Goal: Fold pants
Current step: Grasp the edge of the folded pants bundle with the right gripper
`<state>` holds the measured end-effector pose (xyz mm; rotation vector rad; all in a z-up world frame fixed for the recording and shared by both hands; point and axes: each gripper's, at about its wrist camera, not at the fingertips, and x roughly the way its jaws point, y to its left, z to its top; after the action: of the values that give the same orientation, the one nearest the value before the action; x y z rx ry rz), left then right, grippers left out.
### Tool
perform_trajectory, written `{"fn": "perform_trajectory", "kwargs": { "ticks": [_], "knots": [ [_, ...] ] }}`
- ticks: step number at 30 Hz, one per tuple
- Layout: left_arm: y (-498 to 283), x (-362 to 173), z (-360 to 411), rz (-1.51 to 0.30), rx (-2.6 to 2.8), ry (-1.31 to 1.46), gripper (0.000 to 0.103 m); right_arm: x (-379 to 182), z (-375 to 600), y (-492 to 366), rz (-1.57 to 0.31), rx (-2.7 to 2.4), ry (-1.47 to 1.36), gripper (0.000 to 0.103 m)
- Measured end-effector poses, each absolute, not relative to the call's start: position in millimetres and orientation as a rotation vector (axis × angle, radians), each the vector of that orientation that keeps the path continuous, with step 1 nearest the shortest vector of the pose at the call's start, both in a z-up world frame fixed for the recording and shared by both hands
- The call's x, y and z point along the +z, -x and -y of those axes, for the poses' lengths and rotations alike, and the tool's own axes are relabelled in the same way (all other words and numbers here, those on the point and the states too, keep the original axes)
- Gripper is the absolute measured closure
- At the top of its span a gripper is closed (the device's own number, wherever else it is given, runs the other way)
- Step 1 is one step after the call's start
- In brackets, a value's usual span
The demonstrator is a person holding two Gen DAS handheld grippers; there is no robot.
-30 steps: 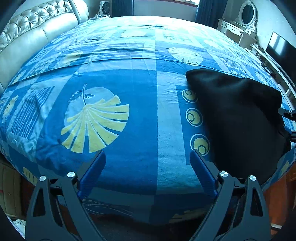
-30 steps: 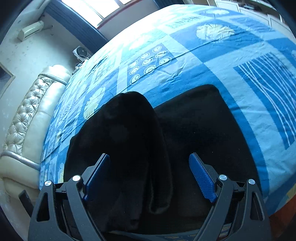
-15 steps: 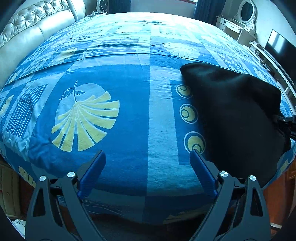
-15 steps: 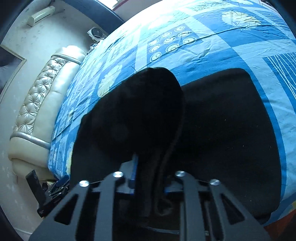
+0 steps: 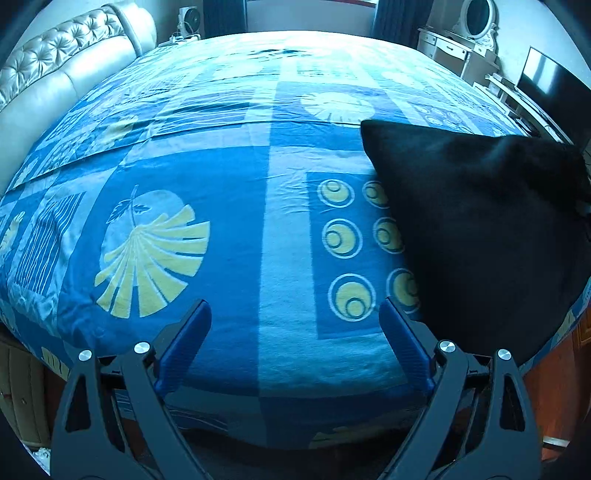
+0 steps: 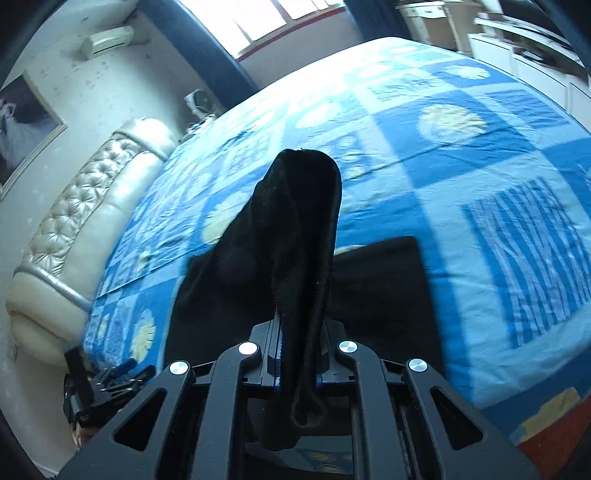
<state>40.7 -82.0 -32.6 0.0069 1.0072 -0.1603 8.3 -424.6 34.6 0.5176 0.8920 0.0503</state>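
The black pants [image 5: 480, 229] lie on the right side of the blue patterned bed [image 5: 236, 206] near its front edge. In the right wrist view my right gripper [image 6: 297, 354] is shut on a bunched fold of the pants [image 6: 295, 229] and holds it lifted above the bed, while the rest of the pants lies flat below. My left gripper [image 5: 295, 328] is open and empty, low over the bed's front edge, to the left of the pants and apart from them.
A padded cream headboard [image 5: 66, 74] runs along the left of the bed. A white dresser with an oval mirror [image 5: 476, 22] and a dark TV screen [image 5: 554, 88] stand at the right. The bed's wooden frame [image 5: 554, 380] shows below the front edge.
My right gripper closed on a fold of the pants and lifted it off the bed. The left gripper stayed open and shifted slightly, with the pants edge rising on its right.
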Motion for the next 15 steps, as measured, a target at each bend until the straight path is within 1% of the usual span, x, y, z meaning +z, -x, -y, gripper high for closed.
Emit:
{"fn": "perform_trajectory", "kwargs": {
  "ticks": [7, 15],
  "knots": [
    [-42.6, -34.0, 101.4, -1.011, -0.181, -0.038, 0.011, -14.9, 463.2, -1.9, -0.965, -0.005, -0.607, 0.091],
    [-43.9, -38.6, 108.7, -1.024, -0.179, -0.051, 0.011, -41.4, 478.3, -0.5, -0.944, 0.045, -0.736, 0.09]
  ]
}}
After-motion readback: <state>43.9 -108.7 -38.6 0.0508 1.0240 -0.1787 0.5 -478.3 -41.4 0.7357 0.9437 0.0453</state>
